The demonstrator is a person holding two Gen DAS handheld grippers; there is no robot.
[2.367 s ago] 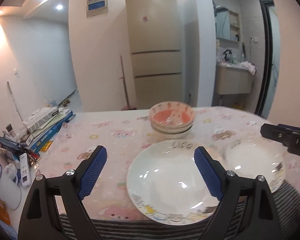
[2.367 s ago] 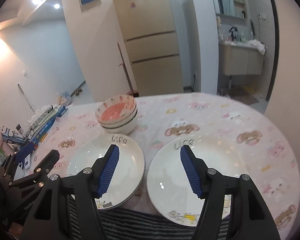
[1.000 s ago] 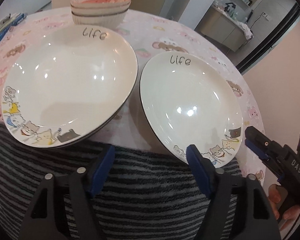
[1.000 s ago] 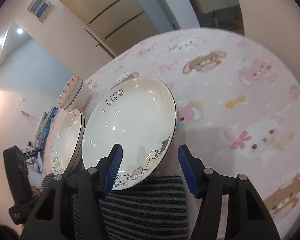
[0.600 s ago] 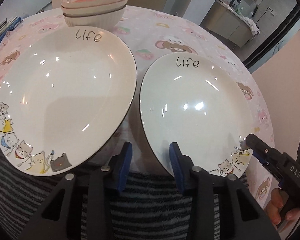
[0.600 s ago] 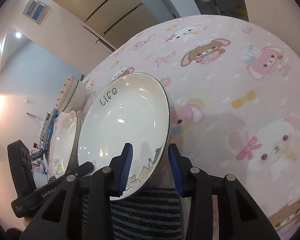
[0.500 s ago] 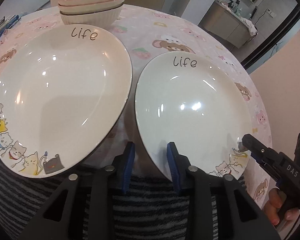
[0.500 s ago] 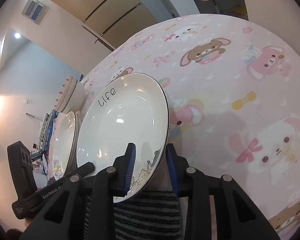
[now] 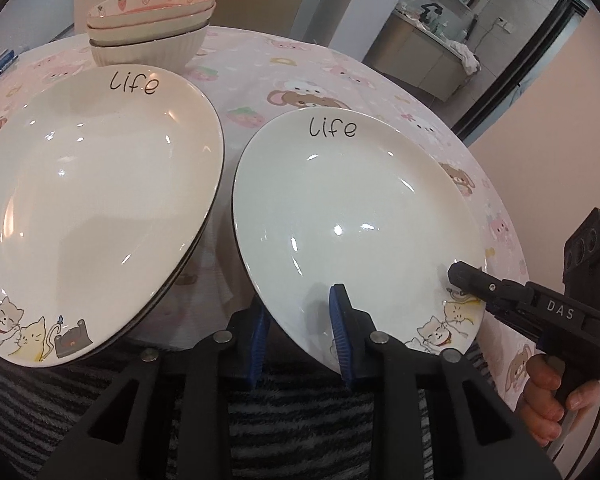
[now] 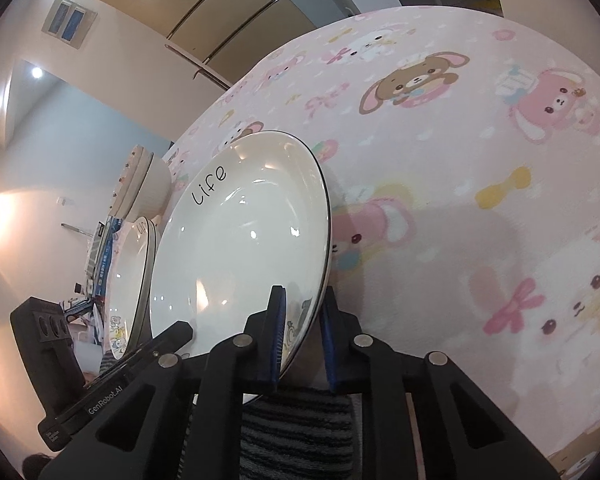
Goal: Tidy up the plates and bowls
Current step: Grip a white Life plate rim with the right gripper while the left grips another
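Both claws have dropped from above the table to the near rim of the right plate, and their jaws have just been closing on it.

Item: right plate, white glazed, "life" lettered at the far rim, cats at the near rim. It sits on the pink tablecloth, right of a stack of like plates and near of the stacked bowls. I judge it stiff, fairly heavy, slick and breakable; a thin rim is the only hold, so I want pads well past the lip.

Left claw: narrowed to a slim gap, the near rim between its blue pads; one pad lies on the plate's face, the other is underneath. I read this as pinching the rim.

Right claw: nearly pressed together, pinching the rim at the cat picture, right of the left claw.
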